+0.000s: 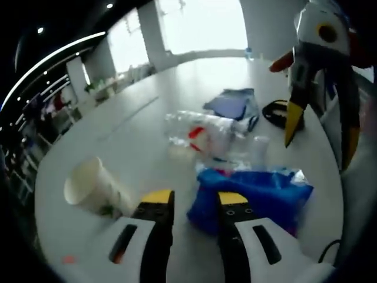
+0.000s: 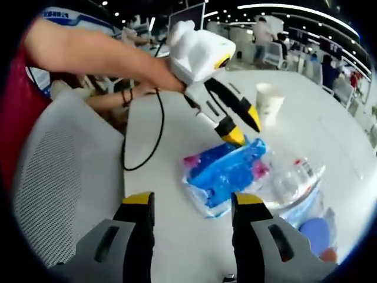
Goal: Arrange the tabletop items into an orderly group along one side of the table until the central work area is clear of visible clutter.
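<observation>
White table [image 1: 147, 112], blurred bottle [image 1: 203, 132], blue packet [image 2: 227, 171] half-covered

Left gripper view: on the table [image 1: 135, 112], a paper cup [image 1: 94, 187] lies on its side left of a plastic packet [image 1: 259, 194]. Behind the packet lies a plastic bottle [image 1: 203, 130], and behind that a folded pouch [image 1: 232, 103] (farthest from the camera). Right gripper view: the packet [image 2: 227, 171] lies between a cable [image 2: 144, 147] on its left and the bottle [image 2: 291, 177] on its right; the cup [image 2: 270, 103] sits behind them.
</observation>
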